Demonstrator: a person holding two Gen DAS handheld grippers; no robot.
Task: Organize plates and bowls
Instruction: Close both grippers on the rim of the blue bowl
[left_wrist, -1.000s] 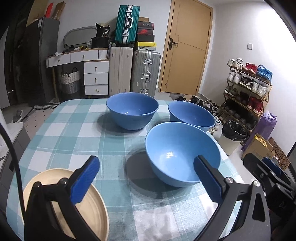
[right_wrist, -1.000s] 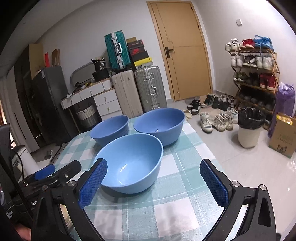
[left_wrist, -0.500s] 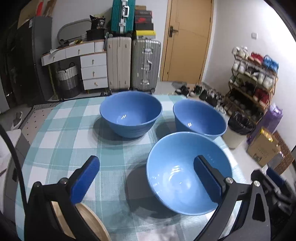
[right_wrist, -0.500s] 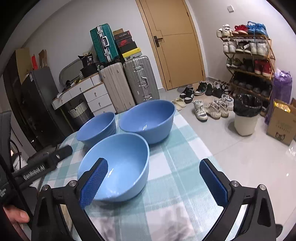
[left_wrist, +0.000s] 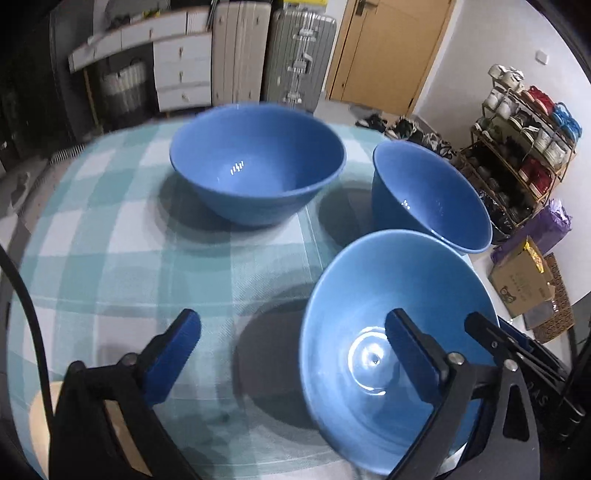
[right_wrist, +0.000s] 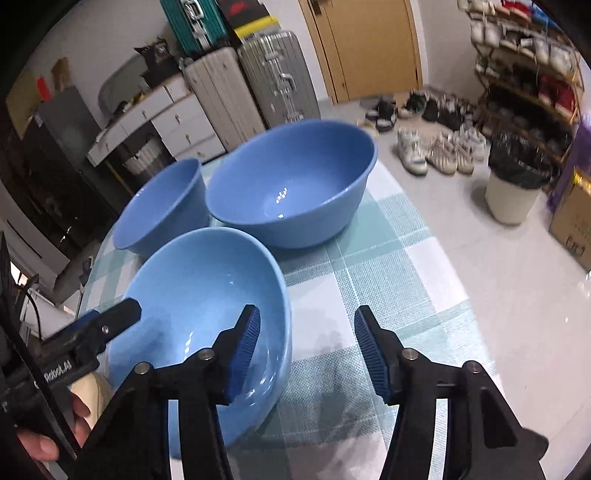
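Three blue bowls stand on the checked tablecloth (left_wrist: 110, 240). The nearest bowl (left_wrist: 399, 350) (right_wrist: 199, 295) has both grippers at its rim. My left gripper (left_wrist: 291, 354) straddles the bowl's left wall, one finger inside and one outside, and its jaws are closing without touching it. My right gripper (right_wrist: 308, 350) straddles the right wall in the same way, half closed and still closing, with its pads clear of the wall. The large bowl (left_wrist: 258, 173) (right_wrist: 295, 184) and the third bowl (left_wrist: 432, 195) (right_wrist: 162, 210) stand behind. A beige plate (left_wrist: 40, 417) (right_wrist: 92, 387) lies under the left gripper.
The table's right edge (right_wrist: 461, 295) drops to a tiled floor with a bin (right_wrist: 513, 192), shoes (right_wrist: 436, 151) and a shoe rack (left_wrist: 524, 129). Suitcases (left_wrist: 273, 55) and white drawers (left_wrist: 181, 70) stand behind the table. A hand (right_wrist: 40, 443) holds the left gripper.
Both grippers moved forward and down onto the nearest bowl, each now with one finger inside it. The right jaws narrowed a lot, the left a little. The beige plate slid nearly out of view.
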